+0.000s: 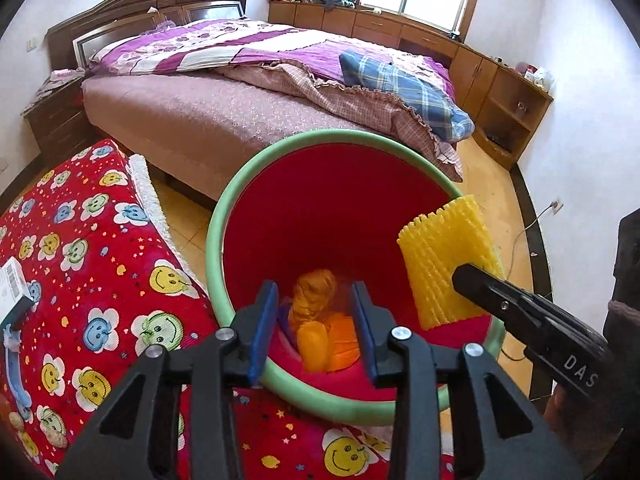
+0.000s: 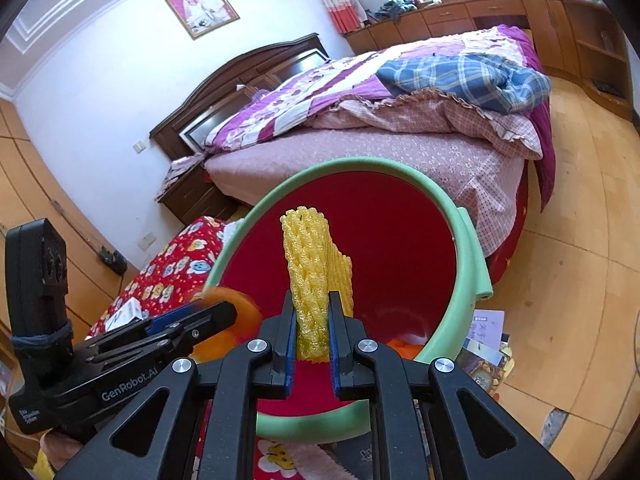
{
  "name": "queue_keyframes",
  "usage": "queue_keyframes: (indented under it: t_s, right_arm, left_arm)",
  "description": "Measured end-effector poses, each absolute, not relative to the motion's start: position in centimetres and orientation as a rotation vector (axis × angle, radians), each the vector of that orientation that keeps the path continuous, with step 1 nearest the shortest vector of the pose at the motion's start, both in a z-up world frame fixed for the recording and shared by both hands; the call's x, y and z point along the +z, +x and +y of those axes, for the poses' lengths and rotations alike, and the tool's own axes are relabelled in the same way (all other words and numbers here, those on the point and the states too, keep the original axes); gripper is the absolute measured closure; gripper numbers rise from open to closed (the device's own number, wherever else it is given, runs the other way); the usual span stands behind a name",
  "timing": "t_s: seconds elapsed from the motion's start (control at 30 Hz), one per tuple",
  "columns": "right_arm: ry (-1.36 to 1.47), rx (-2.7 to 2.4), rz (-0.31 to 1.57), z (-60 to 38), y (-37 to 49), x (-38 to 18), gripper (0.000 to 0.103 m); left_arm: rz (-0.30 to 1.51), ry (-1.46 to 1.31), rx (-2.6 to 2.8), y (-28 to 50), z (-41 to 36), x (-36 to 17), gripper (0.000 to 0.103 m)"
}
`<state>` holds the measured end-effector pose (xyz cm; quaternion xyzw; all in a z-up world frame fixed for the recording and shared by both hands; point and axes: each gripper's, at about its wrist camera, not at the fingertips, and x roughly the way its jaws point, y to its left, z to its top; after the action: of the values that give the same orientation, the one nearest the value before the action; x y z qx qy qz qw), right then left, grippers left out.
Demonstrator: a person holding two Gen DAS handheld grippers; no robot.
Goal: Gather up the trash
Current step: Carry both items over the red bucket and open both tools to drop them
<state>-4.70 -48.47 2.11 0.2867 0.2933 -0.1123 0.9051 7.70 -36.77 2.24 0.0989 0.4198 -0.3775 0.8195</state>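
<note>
Right gripper (image 2: 312, 330) is pinching a yellow foam net sleeve (image 2: 310, 280) between its blue pads (image 2: 335, 344), jaws nearly together on the sleeve's lower end. I am seeing the sleeve standing roughly upright along the fingers, its long axis pointing up and away from the camera, its open serrated top over the mouth of the red bin (image 2: 400, 240). In the left wrist view the same sleeve (image 1: 448, 264) is hanging just inside the bin's right rim, tilted a little to the left at its top.

Left gripper (image 1: 316, 328) is sitting spread wide at the near rim of the bin (image 1: 320, 208), its jaws gripping nothing; between them I am looking down at orange and yellow trash (image 1: 320, 320) lying at the bottom. In the right wrist view something orange and blurred is showing at its tips (image 2: 218, 312); I cannot tell what.

The bin's green rim (image 1: 216, 240) is ringing a wide mouth, with free room inside above the trash. The bin is resting at the edge of a red smiley-print cushion (image 1: 80, 280), where a small white box (image 1: 12, 284) is lying near the left edge. A bed (image 1: 240, 92) is standing beyond the bin, with bare floor (image 2: 560, 280) to the right.
</note>
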Motion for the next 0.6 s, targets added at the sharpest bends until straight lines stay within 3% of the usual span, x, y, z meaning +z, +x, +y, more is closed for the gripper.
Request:
queue_keyframes:
  t_s: [0.4,0.47,0.53,0.6]
  right_arm:
    - [0.606,-0.238,0.626,-48.9,-3.9,1.4,0.088]
    - [0.615,-0.232,0.629,-49.0,-3.9,1.3,0.084]
    - [0.631,-0.223,0.621,-49.0,-4.0,1.4,0.071]
    - [0.635,-0.225,0.618,-48.9,-4.1,1.5,0.068]
  left_arm:
    - [0.887,0.162,-0.819,7.8,-35.2,3.1,0.063]
    - [0.885,0.159,-0.814,7.6,-35.0,3.3,0.063]
    - [0.882,0.153,-0.812,7.5,-34.7,3.6,0.063]
    - [0.877,0.137,-0.808,7.3,-34.0,4.0,0.063]
